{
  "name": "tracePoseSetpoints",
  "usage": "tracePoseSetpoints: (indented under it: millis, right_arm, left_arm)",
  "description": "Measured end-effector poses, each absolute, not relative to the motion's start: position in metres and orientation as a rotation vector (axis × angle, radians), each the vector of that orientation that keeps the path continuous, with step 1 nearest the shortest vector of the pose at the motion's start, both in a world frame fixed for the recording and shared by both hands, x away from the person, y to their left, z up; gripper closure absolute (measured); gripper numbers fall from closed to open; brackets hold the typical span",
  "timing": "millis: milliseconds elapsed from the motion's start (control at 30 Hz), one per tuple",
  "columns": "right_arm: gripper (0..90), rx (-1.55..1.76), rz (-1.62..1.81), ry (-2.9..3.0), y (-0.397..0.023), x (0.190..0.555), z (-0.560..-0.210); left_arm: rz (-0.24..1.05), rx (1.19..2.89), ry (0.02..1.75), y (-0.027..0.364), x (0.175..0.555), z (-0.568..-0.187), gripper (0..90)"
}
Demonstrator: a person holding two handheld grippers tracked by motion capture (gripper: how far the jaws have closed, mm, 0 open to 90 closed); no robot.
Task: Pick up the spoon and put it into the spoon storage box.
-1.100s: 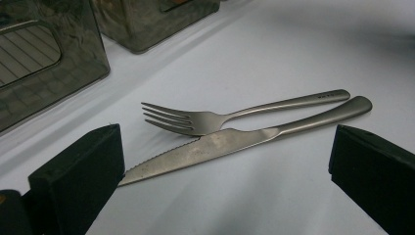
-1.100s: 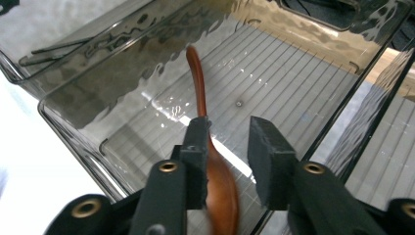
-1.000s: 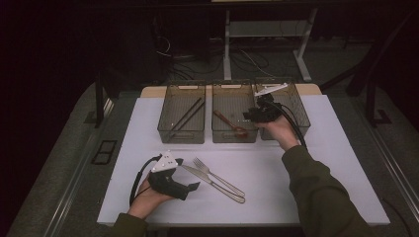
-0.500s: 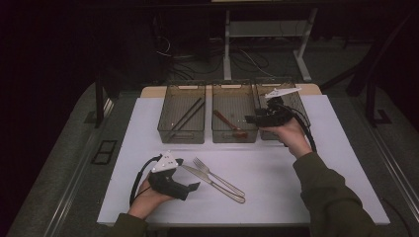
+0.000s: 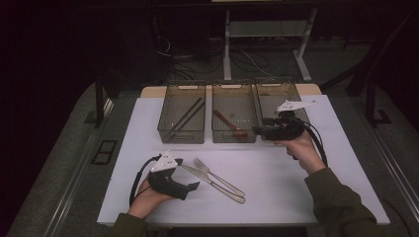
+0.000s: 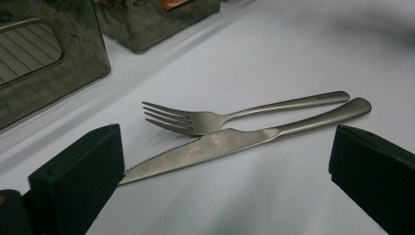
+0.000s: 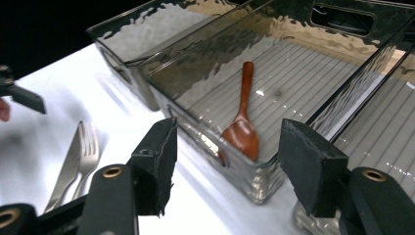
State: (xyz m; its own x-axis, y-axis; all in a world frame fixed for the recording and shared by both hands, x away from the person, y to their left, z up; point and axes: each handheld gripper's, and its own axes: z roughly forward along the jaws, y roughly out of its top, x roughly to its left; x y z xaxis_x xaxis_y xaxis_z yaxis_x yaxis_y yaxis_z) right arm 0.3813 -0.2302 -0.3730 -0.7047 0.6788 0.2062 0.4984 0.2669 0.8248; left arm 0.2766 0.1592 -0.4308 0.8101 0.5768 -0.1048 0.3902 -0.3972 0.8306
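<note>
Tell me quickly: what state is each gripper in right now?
Left gripper: open, holding nothing; knife and fork lie ahead.
Right gripper: open, empty, jaws just opening, by the spoon bin.

Left gripper (image 5: 193, 186): black two-jaw body with a grey three-cornered plate on top, held low in the person's left hand (image 5: 148, 196); jaws level, spread wide, nothing between them. Black cable loops from its rear.

Right gripper (image 5: 257, 131): black two-jaw body, grey plate uppermost, held in the right hand (image 5: 300, 147) on an outstretched, dark-sleeved forearm; jaws level, just been opening, now parted with nothing clamped between the pads. Cable trails beside the wrist.
</note>
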Motion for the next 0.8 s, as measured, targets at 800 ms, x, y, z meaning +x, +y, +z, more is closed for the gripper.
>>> tracePoseSetpoints:
  millis: [800]
  right_arm:
    - [36.5,1.066,1.391,2.37,-0.262,0.321,-0.402]
  left_arm:
    - [0.261,2.032,0.711,0.159,0.275,-0.427,0.0]
